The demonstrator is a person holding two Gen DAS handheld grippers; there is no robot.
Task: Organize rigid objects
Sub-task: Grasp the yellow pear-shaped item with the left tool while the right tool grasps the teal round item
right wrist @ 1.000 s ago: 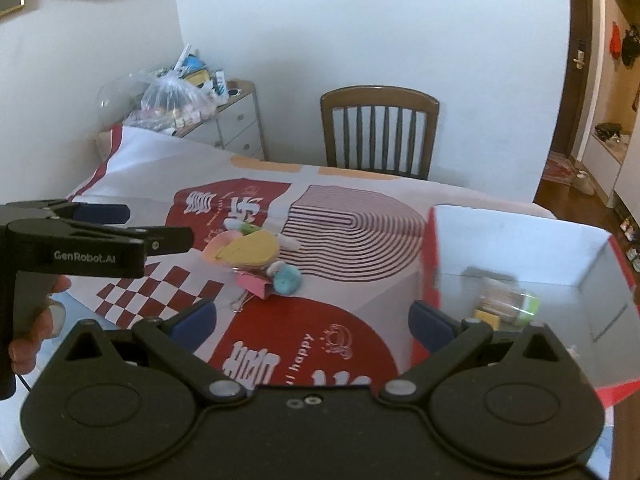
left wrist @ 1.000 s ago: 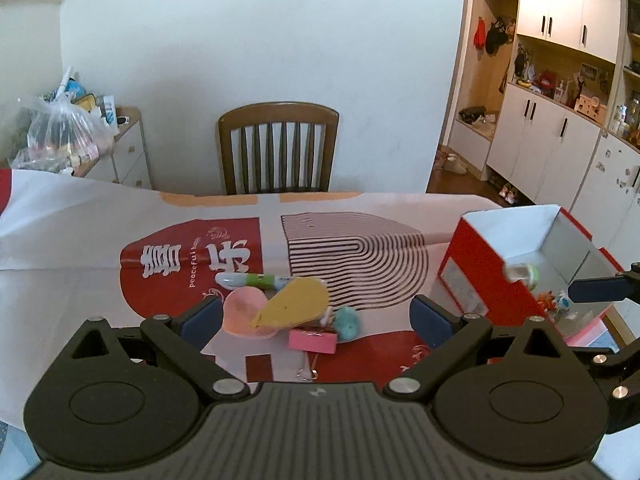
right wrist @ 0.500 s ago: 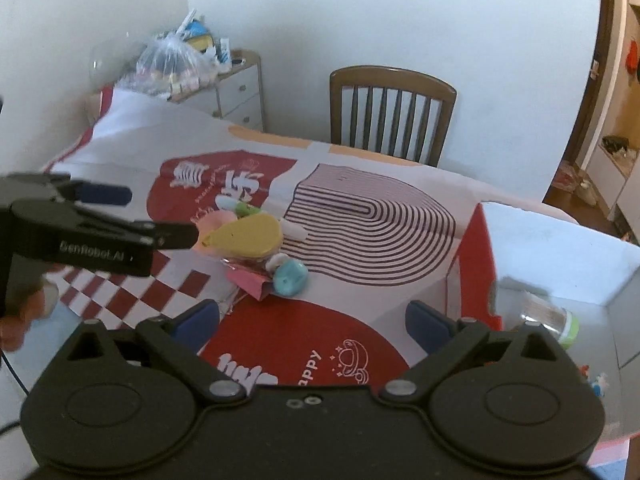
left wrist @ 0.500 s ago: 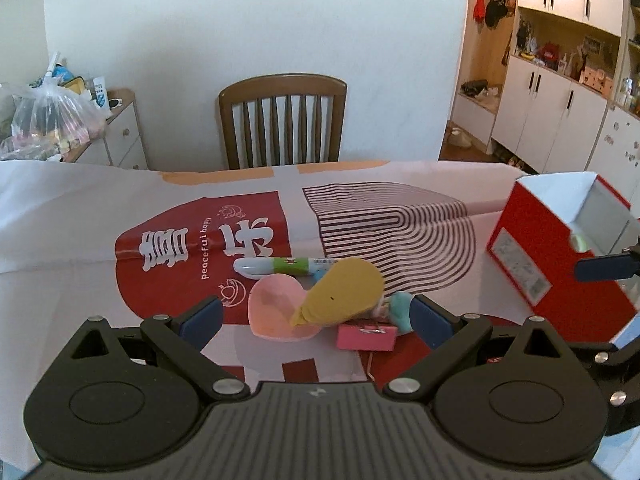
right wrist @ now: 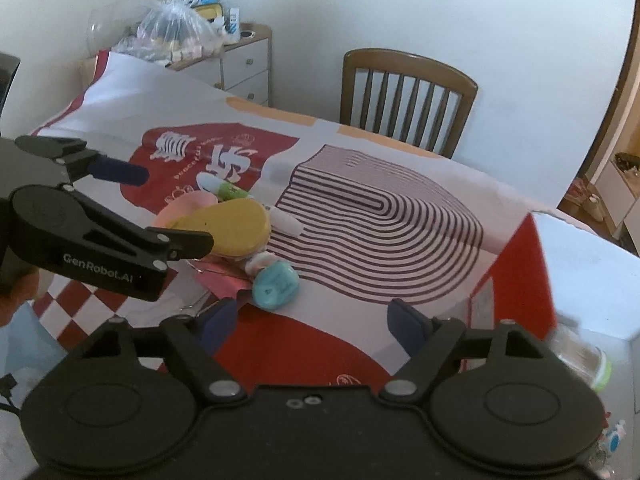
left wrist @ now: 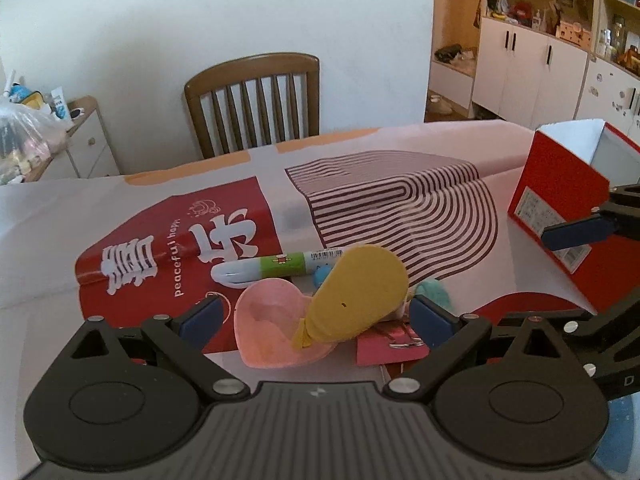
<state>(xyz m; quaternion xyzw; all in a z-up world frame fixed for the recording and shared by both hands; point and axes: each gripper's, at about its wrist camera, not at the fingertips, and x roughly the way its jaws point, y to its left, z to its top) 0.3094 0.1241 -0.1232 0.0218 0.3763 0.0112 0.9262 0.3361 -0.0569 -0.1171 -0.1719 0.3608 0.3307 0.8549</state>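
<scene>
Clutter sits in a tight pile at lower centre of the left wrist view, on the printed cloth (left wrist: pixel 132 216) covering the desk. Pile contents: yellow teardrop-shaped piece (left wrist: pixel 354 298) tilted, resting partly over a pink heart-shaped dish (left wrist: pixel 264 330); a white pen with green band (left wrist: pixel 276 266) lying flat just behind both; a teal rounded item (left wrist: pixel 434 294) and a pink card with binder clip (left wrist: pixel 390 346) just to the right, partly hidden.

Left gripper (left wrist: pixel 316 318): jaws spread wide, nothing between them touching; the pile lies between the two blue pads as seen from above. Whether the pads reach cloth level cannot be told.

Right gripper (right wrist: pixel 310 320): jaws spread, empty, hanging over the red patch of cloth in the lower centre of the right wrist view. Teal item (right wrist: pixel 276 284) lies just beyond its left pad. The left gripper (right wrist: pixel 160 206) enters this view from the left edge, alongside the yellow piece (right wrist: pixel 232 226).

Red box (left wrist: pixel 560 208), open-topped with white interior, stands at the right edge of the left wrist view, well apart from the pile. In the right wrist view a blurred clear container with green trim (right wrist: pixel 584 360) lies inside it.

Wooden chair (left wrist: pixel 256 100) stands at the far side of the desk.
</scene>
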